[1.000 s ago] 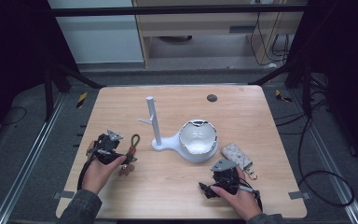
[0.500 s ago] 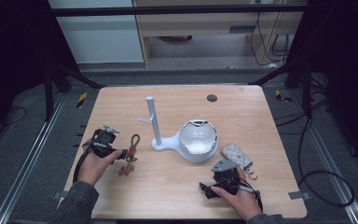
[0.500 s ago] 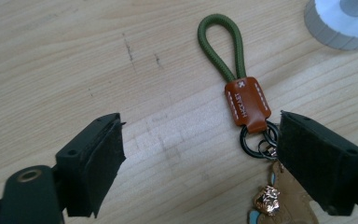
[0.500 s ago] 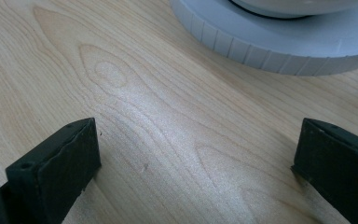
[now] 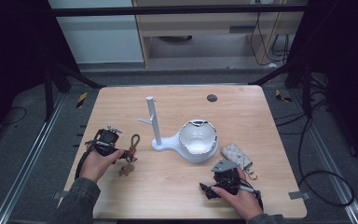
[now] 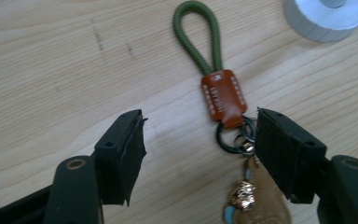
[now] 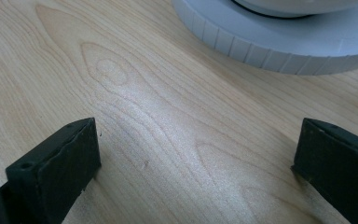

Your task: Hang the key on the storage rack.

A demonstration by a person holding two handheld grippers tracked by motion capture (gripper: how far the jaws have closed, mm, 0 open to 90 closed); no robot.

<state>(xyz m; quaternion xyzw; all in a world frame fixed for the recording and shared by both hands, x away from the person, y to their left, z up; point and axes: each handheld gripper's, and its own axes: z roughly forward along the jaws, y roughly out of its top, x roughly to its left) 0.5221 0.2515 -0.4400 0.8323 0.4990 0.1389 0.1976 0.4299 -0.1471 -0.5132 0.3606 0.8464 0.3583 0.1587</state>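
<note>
two keyrings lie flat on the table (image 5: 177, 186), so hanging on the white stand (image 5: 154, 126) is not yet begun. the left gripper (image 6: 200, 154) has just been closing its jaws, half-wide around the green-looped keyring (image 6: 219, 100), one pad beside the ring, nothing pinched yet. the right gripper (image 7: 196, 158) rests wide apart over bare wood near the stand's base, holding nothing; the grey key pouch (image 5: 237, 156) lies beside it.

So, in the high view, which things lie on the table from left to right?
Left gripper → keychain → stand post → bowl → right gripper → pouch.
</note>
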